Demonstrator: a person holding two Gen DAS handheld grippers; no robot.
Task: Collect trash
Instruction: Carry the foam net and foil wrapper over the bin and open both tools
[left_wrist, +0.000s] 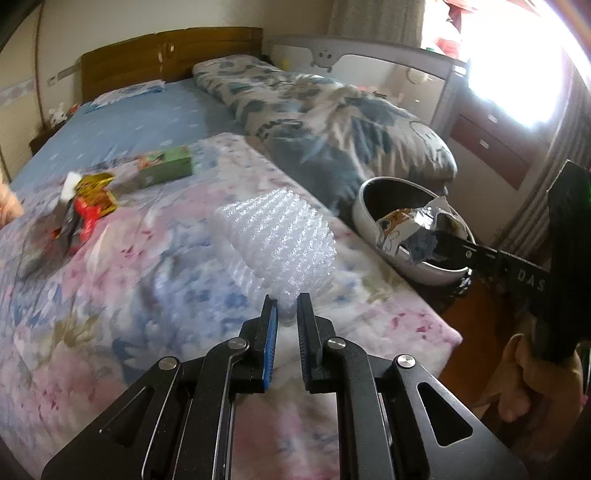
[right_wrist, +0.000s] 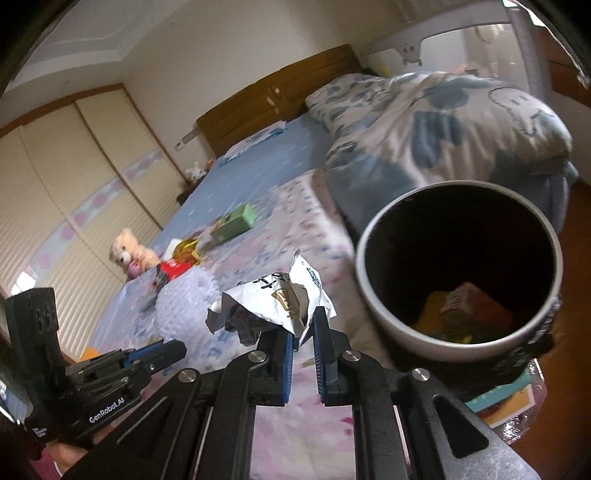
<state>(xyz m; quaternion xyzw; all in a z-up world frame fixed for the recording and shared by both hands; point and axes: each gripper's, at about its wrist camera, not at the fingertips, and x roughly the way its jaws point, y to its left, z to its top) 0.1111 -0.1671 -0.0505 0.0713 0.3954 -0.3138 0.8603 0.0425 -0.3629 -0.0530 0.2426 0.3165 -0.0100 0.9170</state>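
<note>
My left gripper (left_wrist: 287, 310) is shut on the near edge of a white roll of bubble wrap (left_wrist: 280, 236), which hangs over the flowered blanket. From the right wrist view that gripper (right_wrist: 179, 347) sits at the lower left with the bubble wrap (right_wrist: 184, 302) in front of it. My right gripper (right_wrist: 303, 328) is shut on a crumpled silver-white wrapper (right_wrist: 280, 299), just left of the round grey trash bin (right_wrist: 369, 280). An orange box (right_wrist: 469, 306) lies inside the bin. In the left wrist view the right gripper (left_wrist: 437, 238) holds the wrapper (left_wrist: 406, 229) at the bin's (left_wrist: 369, 206) mouth.
A green box (left_wrist: 166, 166) and red and gold wrappers (left_wrist: 92, 199) lie further up the bed. A folded blue-patterned duvet (left_wrist: 332, 122) lies behind the bin. A teddy bear (right_wrist: 129, 251) sits at the bed's left edge. Books (right_wrist: 509, 395) lie under the bin.
</note>
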